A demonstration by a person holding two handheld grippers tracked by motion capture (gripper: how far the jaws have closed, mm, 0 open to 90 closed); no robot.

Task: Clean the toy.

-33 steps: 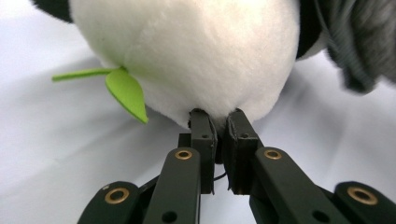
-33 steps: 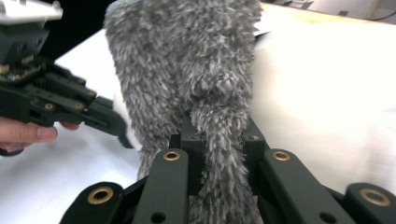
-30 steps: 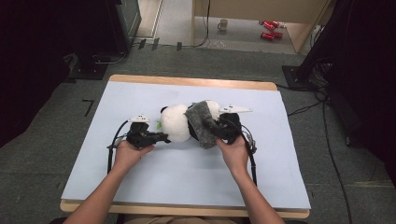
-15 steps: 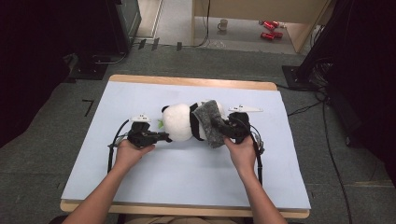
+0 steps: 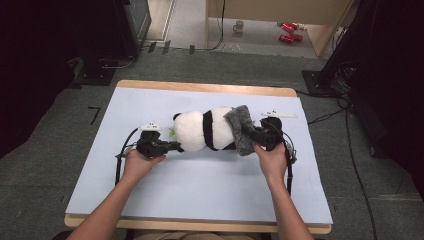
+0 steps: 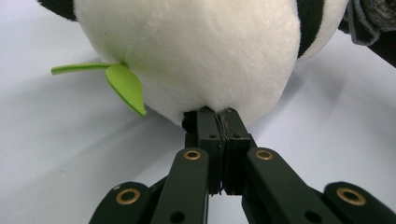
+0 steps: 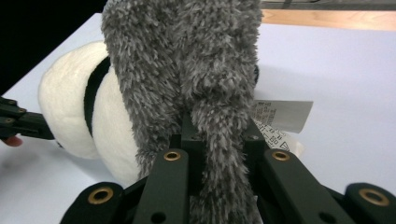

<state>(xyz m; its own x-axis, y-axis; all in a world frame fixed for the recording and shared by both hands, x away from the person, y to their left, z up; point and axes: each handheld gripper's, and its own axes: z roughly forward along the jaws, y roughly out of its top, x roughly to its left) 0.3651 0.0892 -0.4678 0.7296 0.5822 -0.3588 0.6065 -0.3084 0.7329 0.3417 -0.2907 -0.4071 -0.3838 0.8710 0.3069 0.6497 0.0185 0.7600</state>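
Observation:
A black-and-white panda plush (image 5: 200,131) lies on its side on the pale blue mat (image 5: 200,185). My left gripper (image 5: 176,146) is at its head end, and in the left gripper view the jaws (image 6: 218,114) are pressed together on a pinch of white fur (image 6: 196,46), beside a green felt leaf (image 6: 126,86). A grey fuzzy cloth (image 5: 240,127) sits over the panda's other end. My right gripper (image 5: 253,134) is shut on that cloth (image 7: 187,56), which hangs down between its jaws (image 7: 218,123). A white label (image 7: 280,114) shows behind it.
The mat covers a wooden table (image 5: 200,88). Beyond the far edge, on the floor, stand a mug (image 5: 239,26) and red cans (image 5: 289,31). Dark equipment (image 5: 125,25) and cables flank the table on both sides.
My right gripper has moved to the right with the grey cloth, sliding it from the panda's middle toward its far end. The left gripper has stayed in place at the head.

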